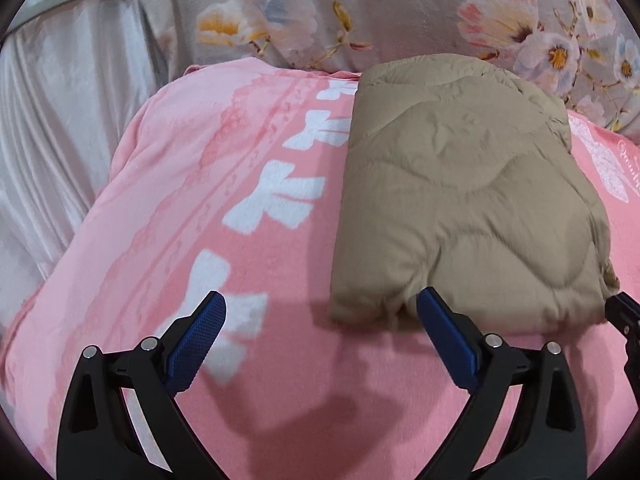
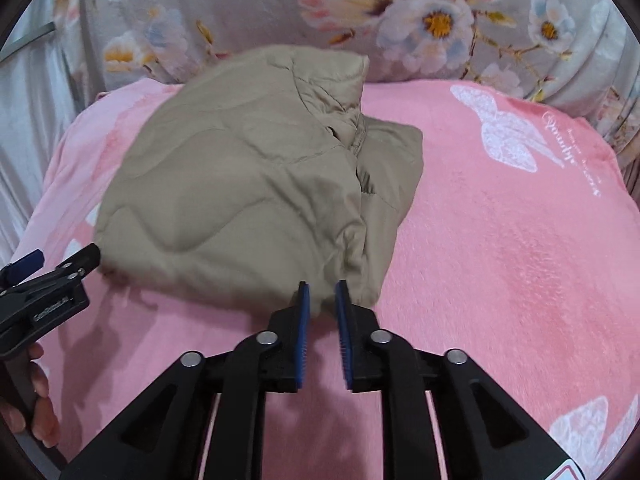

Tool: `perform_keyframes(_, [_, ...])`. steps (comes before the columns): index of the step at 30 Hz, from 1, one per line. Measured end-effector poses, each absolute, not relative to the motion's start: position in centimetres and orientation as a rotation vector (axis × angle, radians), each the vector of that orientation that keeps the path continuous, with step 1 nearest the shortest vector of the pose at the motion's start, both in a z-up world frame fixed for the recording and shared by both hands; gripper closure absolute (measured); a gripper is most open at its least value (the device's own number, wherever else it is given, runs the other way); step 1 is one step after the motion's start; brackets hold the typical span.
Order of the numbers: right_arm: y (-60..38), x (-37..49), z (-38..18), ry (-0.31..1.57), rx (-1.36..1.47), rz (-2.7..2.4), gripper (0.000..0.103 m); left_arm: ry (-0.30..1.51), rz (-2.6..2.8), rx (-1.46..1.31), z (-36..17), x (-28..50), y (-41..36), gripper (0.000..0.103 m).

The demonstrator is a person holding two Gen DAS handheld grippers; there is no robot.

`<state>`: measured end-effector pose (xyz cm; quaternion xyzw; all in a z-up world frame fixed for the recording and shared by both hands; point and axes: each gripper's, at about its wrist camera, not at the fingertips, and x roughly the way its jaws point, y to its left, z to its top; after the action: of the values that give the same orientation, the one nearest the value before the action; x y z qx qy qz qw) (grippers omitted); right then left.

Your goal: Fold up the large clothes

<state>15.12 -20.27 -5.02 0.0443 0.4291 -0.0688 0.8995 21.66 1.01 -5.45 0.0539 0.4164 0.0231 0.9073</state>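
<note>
Black and blue, the left gripper [image 1: 320,320] sits nearest, jaws wide open and holding nothing, at the near edge of the tan puffy jacket [image 1: 460,192]. The right gripper [image 2: 322,304] has its jaws almost closed around nothing, just beside that edge. Behind them the jacket lies folded on the pink blanket [image 2: 500,240], so the folding looks nearly finished. Farthest back is flowery cloth [image 2: 280,8].

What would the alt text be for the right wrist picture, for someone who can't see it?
A folded tan quilted jacket lies on a pink blanket, with the right gripper at its near edge, blue pads only narrowly apart and nothing visibly pinched. The left gripper pokes in from the left; floral fabric fills the background.
</note>
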Motion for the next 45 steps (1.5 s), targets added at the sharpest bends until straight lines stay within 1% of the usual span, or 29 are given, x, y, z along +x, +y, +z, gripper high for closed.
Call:
perform_keyframes(1, [-19.9, 13.9, -4.9, 0.858, 0.074, -0.147, 0.061, 0.857, 0.042, 0.1, -5.7, 21.0, 1.1, 0.008])
perform_keyframes(2, [-19.5, 12.4, -4.9, 0.823, 0.053, -0.162, 0.042, 0.853, 0.036, 0.089, -5.9, 20.2, 1.1, 0.008])
perform_keyframes(3, [-19.3, 11.4, -4.9, 0.798, 0.041, -0.173, 0.036, 0.849, 0.031, 0.084, -6.3, 19.2, 0.9, 0.008])
perform_keyframes(5, [-18.6, 9.0, -5.3, 0.762, 0.011, -0.181, 0.034, 0.835, 0.015, 0.091, -7.1, 17.1, 0.2, 0.008])
perform_keyframes(9, [-18.3, 6.3, -5.8, 0.762, 0.0, -0.191, 0.031, 0.804, -0.016, 0.073, -7.8, 13.7, -0.7, 0.008])
perform_keyframes(13, [-18.8, 4.4, -6.4, 0.778, 0.062, -0.192, 0.03, 0.787, -0.029, 0.049, -8.0, 11.5, -1.2, 0.008])
perform_keyframes(17, [-18.5, 3.2, -6.9, 0.776, 0.059, -0.195, 0.03, 0.747, -0.025, 0.068, -7.9, 10.1, -1.7, 0.008])
perform_keyframes(21, [-17.8, 2.6, -6.6, 0.74, 0.031, -0.2, 0.03, 0.712, -0.016, 0.081, -7.6, 9.6, -1.9, 0.006])
perform_keyframes(28, [-17.6, 2.7, -6.7, 0.739, 0.017, -0.199, 0.03, 0.66, -0.005, 0.123, -7.2, 8.8, -2.7, 0.005])
perform_keyframes(45, [-17.6, 2.6, -7.1, 0.746, 0.018, -0.202, 0.03, 0.637, -0.009, 0.142, -7.1, 8.3, -3.0, 0.005])
